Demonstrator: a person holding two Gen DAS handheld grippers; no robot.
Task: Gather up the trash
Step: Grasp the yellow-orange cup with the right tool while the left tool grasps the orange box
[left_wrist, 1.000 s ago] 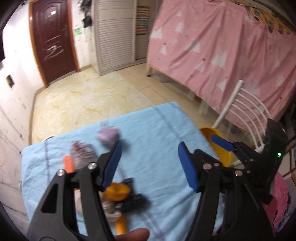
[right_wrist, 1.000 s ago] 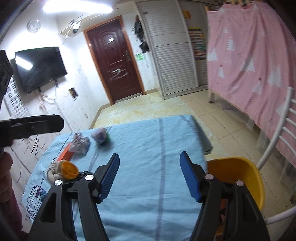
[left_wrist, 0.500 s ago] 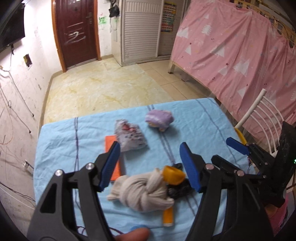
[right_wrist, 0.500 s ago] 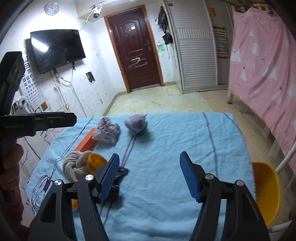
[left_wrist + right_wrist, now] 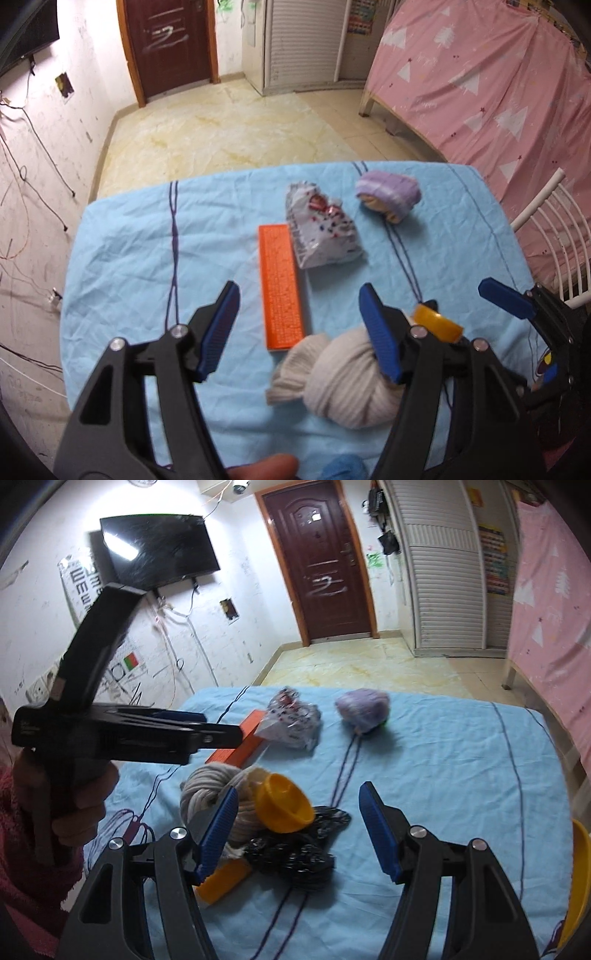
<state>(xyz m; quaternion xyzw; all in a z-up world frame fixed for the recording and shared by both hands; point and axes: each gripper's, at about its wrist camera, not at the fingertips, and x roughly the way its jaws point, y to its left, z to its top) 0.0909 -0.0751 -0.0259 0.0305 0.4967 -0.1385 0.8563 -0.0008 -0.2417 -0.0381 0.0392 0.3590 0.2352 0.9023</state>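
Trash pile sits near our edge of surface (image 5: 129, 258): crumpled black wrapper (image 5: 295, 853) beside orange cup (image 5: 282, 805), cream yarn knot (image 5: 347, 376). We judge wrapper light, crinkly, compressible; pinch bunched middle. Left claw (image 5: 299, 328), right claw (image 5: 297, 823) both spread apart, empty.

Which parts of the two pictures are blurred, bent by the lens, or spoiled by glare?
Left wrist view: the beige knotted sock ball and the orange plastic cap look soft and blurred; the flat orange box is sharper; the blue tablecloth edge bows. Right wrist view: glare streaks the wall-mounted black television; the door frame curves.
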